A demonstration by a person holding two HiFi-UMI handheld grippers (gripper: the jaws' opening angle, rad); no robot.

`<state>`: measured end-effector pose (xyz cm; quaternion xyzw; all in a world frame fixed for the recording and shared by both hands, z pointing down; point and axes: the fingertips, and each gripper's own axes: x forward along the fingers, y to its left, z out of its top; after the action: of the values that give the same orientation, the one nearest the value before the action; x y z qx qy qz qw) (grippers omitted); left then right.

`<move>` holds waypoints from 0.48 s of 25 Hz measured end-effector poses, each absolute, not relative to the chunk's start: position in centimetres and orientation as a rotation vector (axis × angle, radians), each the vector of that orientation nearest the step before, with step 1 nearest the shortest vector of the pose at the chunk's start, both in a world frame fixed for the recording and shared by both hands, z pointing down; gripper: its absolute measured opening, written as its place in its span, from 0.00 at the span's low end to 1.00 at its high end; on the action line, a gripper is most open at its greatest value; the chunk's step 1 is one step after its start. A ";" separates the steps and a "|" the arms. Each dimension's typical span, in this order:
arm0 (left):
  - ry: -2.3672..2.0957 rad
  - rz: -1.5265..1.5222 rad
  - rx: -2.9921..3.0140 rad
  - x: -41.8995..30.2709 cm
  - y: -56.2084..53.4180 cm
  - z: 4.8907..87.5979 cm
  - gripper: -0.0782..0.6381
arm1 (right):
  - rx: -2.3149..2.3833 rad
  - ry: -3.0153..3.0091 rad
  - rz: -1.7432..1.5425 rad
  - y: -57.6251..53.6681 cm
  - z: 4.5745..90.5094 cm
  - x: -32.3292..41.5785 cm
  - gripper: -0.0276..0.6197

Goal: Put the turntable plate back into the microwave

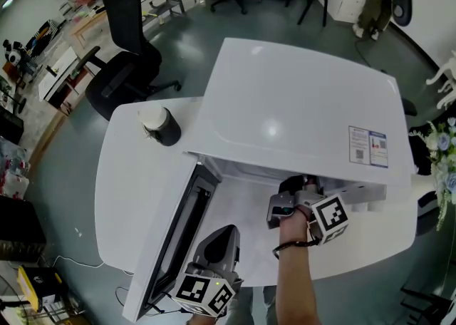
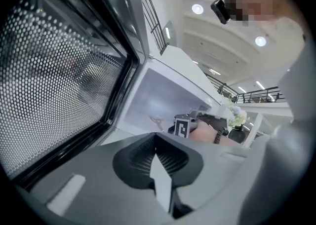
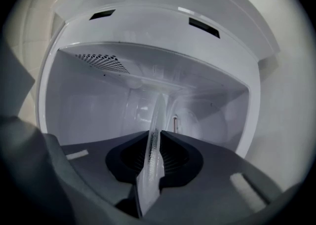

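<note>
No legible text; sticker (image 1: pixel 368 146) on microwave (image 1: pixel 285 95) unreadable

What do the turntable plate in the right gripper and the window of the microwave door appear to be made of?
Turntable plate: probably clear glass with a glossy finish; it is see-through, with bright glints along its rim.
Door window: seemingly a dark perforated metal screen, perhaps behind a smooth pane; regular rows of fine holes show across it.

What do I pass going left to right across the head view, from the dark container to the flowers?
Dark container → left gripper → right gripper, holding the turntable plate at the mouth of the microwave → sticker on its top → flowers.
</note>
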<state>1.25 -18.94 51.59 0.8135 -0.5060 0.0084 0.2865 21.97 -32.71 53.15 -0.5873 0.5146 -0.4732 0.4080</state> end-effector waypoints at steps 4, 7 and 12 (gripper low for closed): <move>-1.345 0.019 2.177 1.3 -18.8 51.5 0.11 | -1.516 1.328 -1.211 -33.0 53.1 21.7 0.13; -1.339 0.014 2.178 1.4 -18.8 51.5 0.11 | -1.567 1.363 -1.220 -33.1 53.3 21.6 0.13; -1.329 0.011 2.183 1.8 -18.7 51.6 0.11 | -1.691 1.395 -1.287 -33.1 54.4 21.8 0.14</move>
<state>1.78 -18.66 51.58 0.8178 -0.4978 0.0040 0.2887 21.80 -33.15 54.45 -0.6357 0.5243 -0.4836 0.2952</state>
